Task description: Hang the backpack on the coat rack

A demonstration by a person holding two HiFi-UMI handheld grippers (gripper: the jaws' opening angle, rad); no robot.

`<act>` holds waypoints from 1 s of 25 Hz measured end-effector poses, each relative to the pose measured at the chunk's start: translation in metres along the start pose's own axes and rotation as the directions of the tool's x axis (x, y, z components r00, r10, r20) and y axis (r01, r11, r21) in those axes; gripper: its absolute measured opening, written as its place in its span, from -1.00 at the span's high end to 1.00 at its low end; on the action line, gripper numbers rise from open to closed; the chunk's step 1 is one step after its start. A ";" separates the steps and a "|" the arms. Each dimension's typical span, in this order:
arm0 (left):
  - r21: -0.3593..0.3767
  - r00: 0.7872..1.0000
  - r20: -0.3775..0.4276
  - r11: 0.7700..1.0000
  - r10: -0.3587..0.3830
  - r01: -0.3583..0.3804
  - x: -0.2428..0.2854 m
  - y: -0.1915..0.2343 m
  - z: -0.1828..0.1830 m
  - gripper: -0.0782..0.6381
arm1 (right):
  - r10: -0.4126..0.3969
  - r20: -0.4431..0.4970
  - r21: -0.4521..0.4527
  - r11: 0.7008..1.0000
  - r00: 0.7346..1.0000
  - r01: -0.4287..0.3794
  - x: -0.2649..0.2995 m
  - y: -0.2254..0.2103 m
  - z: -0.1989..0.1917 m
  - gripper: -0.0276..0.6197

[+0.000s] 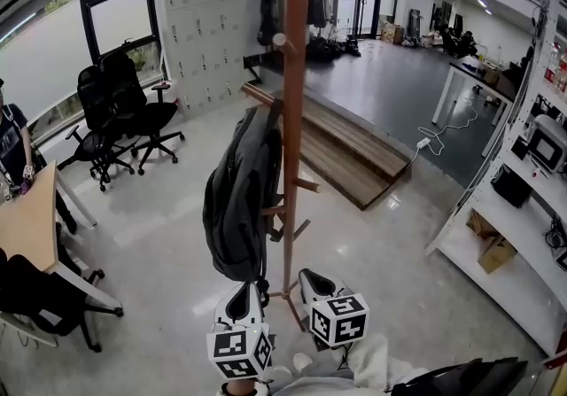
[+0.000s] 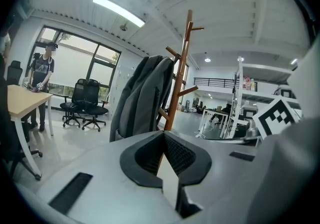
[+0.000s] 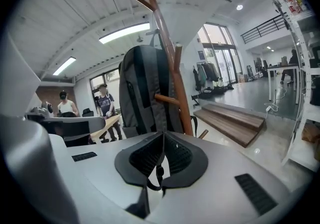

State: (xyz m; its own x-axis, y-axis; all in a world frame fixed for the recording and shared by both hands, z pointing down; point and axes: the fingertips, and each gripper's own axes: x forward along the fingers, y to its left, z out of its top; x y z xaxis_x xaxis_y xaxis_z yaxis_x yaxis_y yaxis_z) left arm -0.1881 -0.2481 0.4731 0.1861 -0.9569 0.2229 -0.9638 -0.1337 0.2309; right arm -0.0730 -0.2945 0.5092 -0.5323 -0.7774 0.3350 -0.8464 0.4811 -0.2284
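- backpack (image 1: 237, 208) hangs on coat rack (image 1: 293, 120) peg, above pale glossy floor (image 1: 159, 235)
- left gripper (image 2: 164, 135) jaws pressed together; right gripper (image 3: 163, 135) jaws likewise
- office chairs (image 1: 124, 111) by window (image 1: 53, 58), shelving (image 1: 523, 208) right

This is an open office with a lab corner. Far left of the left hand-held gripper (image 1: 245, 290) stand black office chairs (image 1: 124, 115) and a table (image 1: 27, 217). Grey lockers (image 1: 205, 31) stand ahead beside large windows (image 1: 53, 40). Right of the right hand-held gripper (image 1: 308, 277), white shelves (image 1: 496, 235) carry devices and boxes.

Backpack (image 1: 235, 208) on coat rack (image 1: 295, 120); pale floor (image 1: 177, 235)
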 end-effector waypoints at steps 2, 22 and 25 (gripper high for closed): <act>-0.002 1.000 -0.001 1.000 -0.002 0.002 -0.002 0.001 -0.004 0.78 | -0.001 0.002 0.024 1.000 1.000 0.001 -0.001 0.000 -0.004 0.86; 0.004 0.996 0.015 0.996 0.086 -0.086 -0.035 -0.063 -0.021 0.78 | 0.126 -0.049 0.037 0.992 0.991 -0.125 -0.046 -0.020 -0.022 0.86; 0.000 0.993 0.024 0.993 0.115 -0.115 -0.048 -0.074 -0.026 0.78 | 0.145 -0.031 0.030 0.989 0.989 -0.144 -0.064 -0.021 -0.025 0.86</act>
State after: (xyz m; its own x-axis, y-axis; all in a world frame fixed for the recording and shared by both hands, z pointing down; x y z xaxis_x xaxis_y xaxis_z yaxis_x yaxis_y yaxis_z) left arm -0.1206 -0.1860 0.4695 0.0691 -0.9719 0.2251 -0.9788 -0.0225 0.2035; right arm -0.0213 -0.2453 0.5155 -0.6494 -0.6866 0.3268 -0.7602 0.5756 -0.3014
